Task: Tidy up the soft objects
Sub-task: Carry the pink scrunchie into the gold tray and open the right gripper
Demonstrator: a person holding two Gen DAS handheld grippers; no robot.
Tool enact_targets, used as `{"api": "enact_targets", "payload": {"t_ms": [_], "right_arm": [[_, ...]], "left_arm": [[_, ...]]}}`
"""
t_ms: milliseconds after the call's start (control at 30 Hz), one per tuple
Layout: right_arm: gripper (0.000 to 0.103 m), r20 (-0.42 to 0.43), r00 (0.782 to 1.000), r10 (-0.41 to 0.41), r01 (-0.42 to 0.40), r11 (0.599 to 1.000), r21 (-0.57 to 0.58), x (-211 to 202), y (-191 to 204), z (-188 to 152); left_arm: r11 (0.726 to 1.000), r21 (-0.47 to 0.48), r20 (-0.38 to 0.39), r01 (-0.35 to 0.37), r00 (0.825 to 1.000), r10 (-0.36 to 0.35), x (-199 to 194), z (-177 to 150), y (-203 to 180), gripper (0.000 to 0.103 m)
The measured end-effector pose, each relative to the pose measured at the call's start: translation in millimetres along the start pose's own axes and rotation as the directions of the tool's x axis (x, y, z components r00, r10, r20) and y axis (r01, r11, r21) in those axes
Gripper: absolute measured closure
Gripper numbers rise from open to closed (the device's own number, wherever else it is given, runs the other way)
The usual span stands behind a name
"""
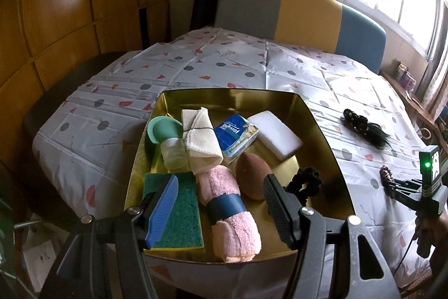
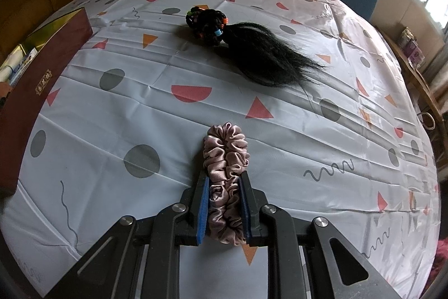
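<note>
A gold tray (image 1: 322, 131) holds soft items: a green sponge (image 1: 179, 217), a rolled pink towel (image 1: 232, 217) with a blue band, a brown egg-shaped sponge (image 1: 249, 173), a black scrunchie (image 1: 306, 181), a tissue pack (image 1: 235, 138), a white sponge (image 1: 275, 138) and a tied cream cloth (image 1: 198, 139). My left gripper (image 1: 221, 181) hovers open above the tray's near end, with nothing between its fingers. My right gripper (image 2: 224, 175) is shut on a mauve satin scrunchie (image 2: 226, 156), low over the tablecloth. It also shows at the left wrist view's right edge, the right gripper (image 1: 392, 185).
A black hairpiece (image 2: 252, 52) with coloured bands lies on the patterned tablecloth (image 2: 140, 102) beyond the scrunchie. The tray's dark red outer wall (image 2: 36, 91) stands at the left. A small bottle with a green cap (image 1: 168, 142) lies in the tray. A chair (image 1: 308, 16) stands behind the table.
</note>
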State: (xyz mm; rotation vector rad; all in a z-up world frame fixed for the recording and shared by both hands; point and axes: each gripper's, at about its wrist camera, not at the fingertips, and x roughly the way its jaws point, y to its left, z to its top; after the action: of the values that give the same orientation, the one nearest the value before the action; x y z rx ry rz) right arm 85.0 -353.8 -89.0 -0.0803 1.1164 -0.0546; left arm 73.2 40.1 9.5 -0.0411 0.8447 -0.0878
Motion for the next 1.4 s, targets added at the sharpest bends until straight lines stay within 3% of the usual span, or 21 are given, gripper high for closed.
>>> {"api": "enact_targets", "payload": {"t_ms": [233, 567, 767, 1100, 1400], "right_arm": [[0.083, 0.005, 1.000, 0.002, -0.002, 1.000, 0.003, 0.0, -1.6, -0.7], [0.085, -0.026, 0.998, -0.063, 0.063, 0.998, 0.013, 1.3, 8.8, 5.8], [0.086, -0.051, 0.996, -0.071, 0.075, 0.993, 0.090, 0.5, 6.7, 12.0], [0.087, -0.017, 1.000, 0.018, -0.016, 0.991, 0.135, -10.0, 19.7, 26.5], [0.086, 0.095, 0.984, 0.152, -0.159, 0.985, 0.064, -46.3, 75.3, 53.8]], "left_arm": [[1.000, -0.008, 0.010, 0.004, 1.000, -0.004, -5.6, -1.9, 7.5, 0.039], [1.000, -0.021, 0.029, -0.001, 1.000, 0.001, -12.9, -4.1, 20.3, 0.039], [0.999, -0.032, 0.030, 0.003, 1.000, -0.002, -14.0, -6.4, 26.5, 0.039], [0.999, -0.040, 0.033, 0.004, 0.999, -0.002, -16.3, -7.8, 31.5, 0.039], [0.999, -0.038, 0.023, 0.000, 1.000, 0.001, -13.9, -10.5, 30.7, 0.039]]}}
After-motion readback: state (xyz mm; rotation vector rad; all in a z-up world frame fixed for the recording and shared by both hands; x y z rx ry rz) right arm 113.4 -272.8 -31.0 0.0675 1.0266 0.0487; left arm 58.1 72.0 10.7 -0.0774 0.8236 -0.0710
